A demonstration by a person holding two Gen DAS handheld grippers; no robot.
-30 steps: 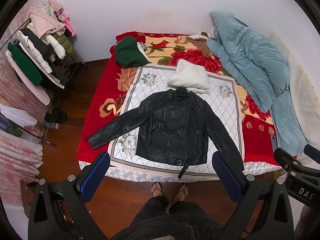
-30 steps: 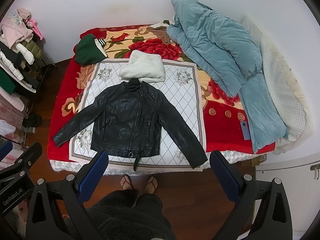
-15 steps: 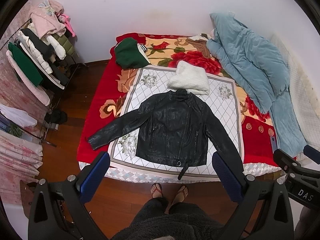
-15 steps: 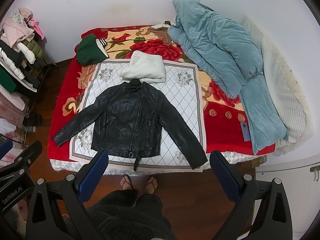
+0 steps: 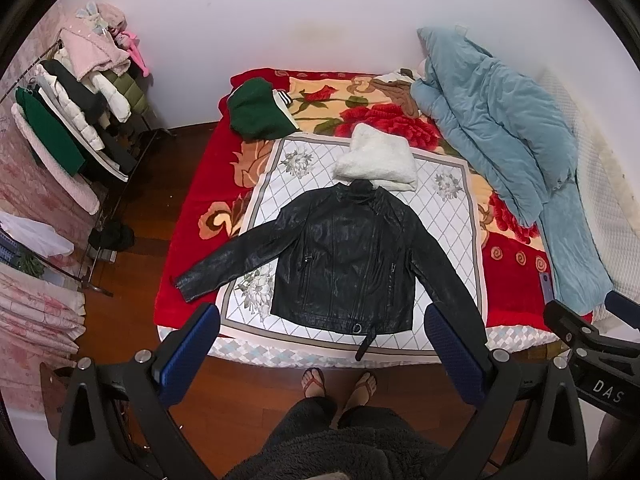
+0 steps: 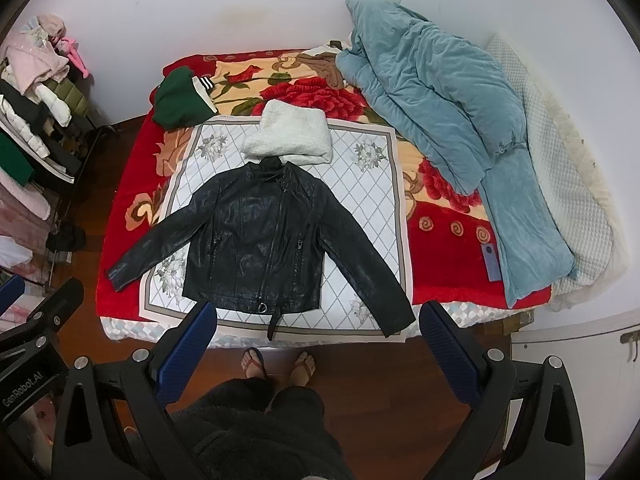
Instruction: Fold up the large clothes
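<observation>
A black leather jacket lies flat, front up, sleeves spread, on a white diamond-patterned cloth on the bed; it also shows in the right wrist view. My left gripper is open and empty, held high above the bed's near edge. My right gripper is open and empty, likewise held high. Each gripper's body shows at the edge of the other's view.
A folded white fleece lies just past the jacket's collar. A folded green garment lies at the far left of the bed. A blue quilt covers the right side. A clothes rack stands left. The person's feet stand by the bed.
Both views have shifted very slightly; the jacket and the other things lie unchanged and both grippers stay open.
</observation>
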